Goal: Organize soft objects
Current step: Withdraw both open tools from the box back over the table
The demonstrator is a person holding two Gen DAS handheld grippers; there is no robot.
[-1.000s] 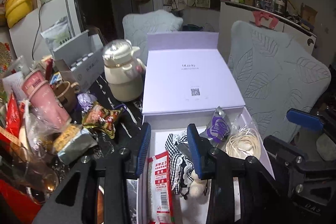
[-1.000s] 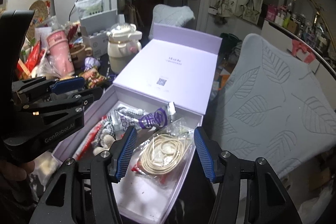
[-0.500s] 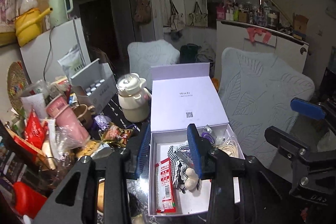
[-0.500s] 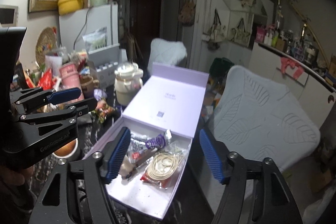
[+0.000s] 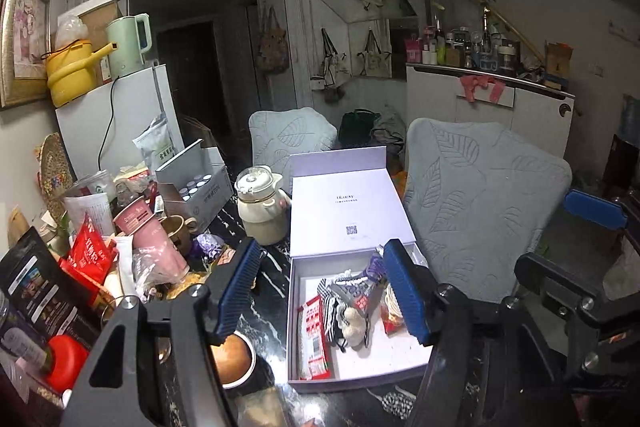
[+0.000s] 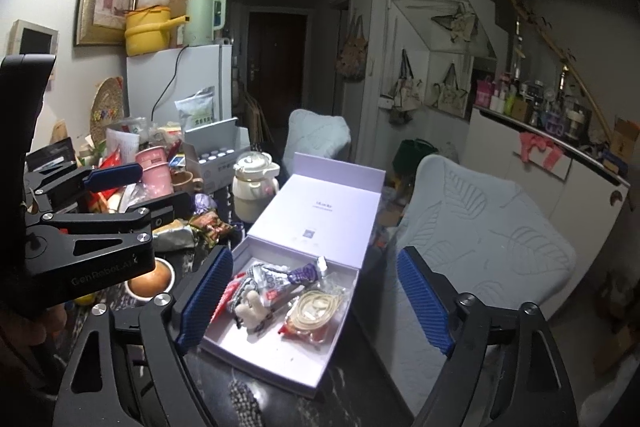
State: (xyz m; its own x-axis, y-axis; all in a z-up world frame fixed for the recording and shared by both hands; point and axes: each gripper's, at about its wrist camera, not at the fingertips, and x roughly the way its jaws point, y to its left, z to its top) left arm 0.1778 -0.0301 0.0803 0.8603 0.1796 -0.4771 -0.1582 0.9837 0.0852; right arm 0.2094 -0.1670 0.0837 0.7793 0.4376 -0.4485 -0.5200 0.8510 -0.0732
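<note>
An open lavender gift box [image 5: 348, 381] [image 6: 276, 375] lies on the dark table with its lid folded back. Inside are a red snack packet [image 5: 314, 339], a checkered cloth with a small plush toy [image 5: 354, 321] [image 6: 250, 309], a purple-and-silver pouch [image 6: 298, 273] and a bagged coil of cream cord [image 6: 314, 311]. My left gripper [image 5: 322, 295] is open and empty, held high above the box. My right gripper [image 6: 316, 301] is open and empty, also above the box.
The table's left side is crowded: a cream teapot [image 5: 262, 207], a pink cup [image 5: 154, 243], a brown mug [image 5: 178, 229], snack bags [image 5: 88, 259], a carton of bottles [image 5: 196, 187]. A bowl [image 5: 232, 359] sits beside the box. A grey leaf-pattern chair [image 5: 480, 203] stands right.
Both grippers have risen and drawn back from the box, so it looks smaller and farther away. Both have opened wider. The box contents have not moved.
</note>
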